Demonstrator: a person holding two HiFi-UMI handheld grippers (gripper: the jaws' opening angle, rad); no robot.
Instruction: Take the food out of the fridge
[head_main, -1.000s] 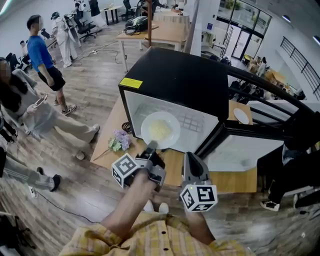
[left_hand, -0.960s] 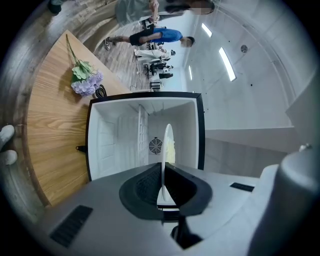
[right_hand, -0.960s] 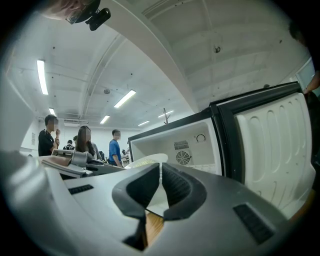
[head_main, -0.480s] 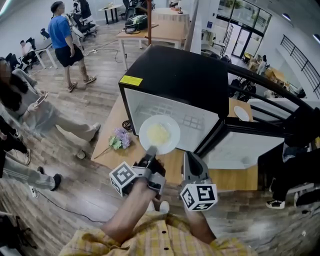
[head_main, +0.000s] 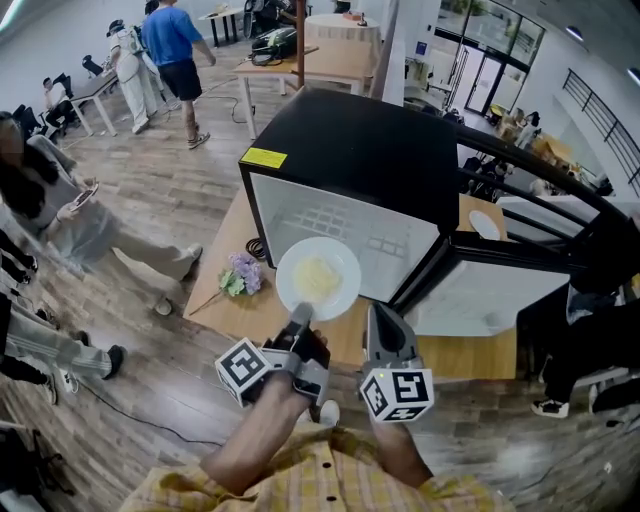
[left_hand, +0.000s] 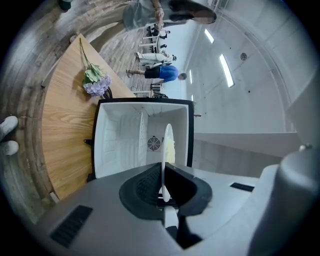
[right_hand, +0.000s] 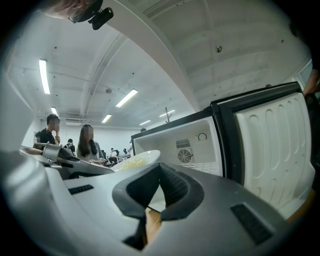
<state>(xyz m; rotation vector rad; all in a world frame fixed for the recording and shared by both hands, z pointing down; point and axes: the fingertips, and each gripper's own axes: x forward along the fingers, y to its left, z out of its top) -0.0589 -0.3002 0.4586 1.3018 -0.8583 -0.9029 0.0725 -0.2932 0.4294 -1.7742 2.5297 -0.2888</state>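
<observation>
Head view: wooden tabletop (head_main: 462, 362) carries a black mini fridge (head_main: 370, 160) w/ a yellow sticker on its top corner. The fridge door (head_main: 490, 300) is swung wide open to the right and the white interior faces you. Ppl stand and sit in the bkgd on the wood floor, well apart from the tabletop.

A white plate (head_main: 292, 268) is at the fridge's open front, just at its lower edge and over the tabletop strip nearest you. It's held level by the rim.

Your left gripper (head_main: 300, 318) is clamped on the plate's near rim. In the left gripper view the plate (left_hand: 167, 145) runs edge-on between the pads, w/ the fridge cavity (left_hand: 120, 140) behind it.

Your right gripper (head_main: 383, 322) sits just beside the left one, on its right, pointing at the fridge. Its jaws are closed w/ nothing between them, and it isn't touching the plate.

Purple flowers (head_main: 240, 278) lie on the tabletop left of the plate, near the fridge's front corner.

Pale yellow food (head_main: 318, 276) is piled mid-plate; can't tell what kind.
</observation>
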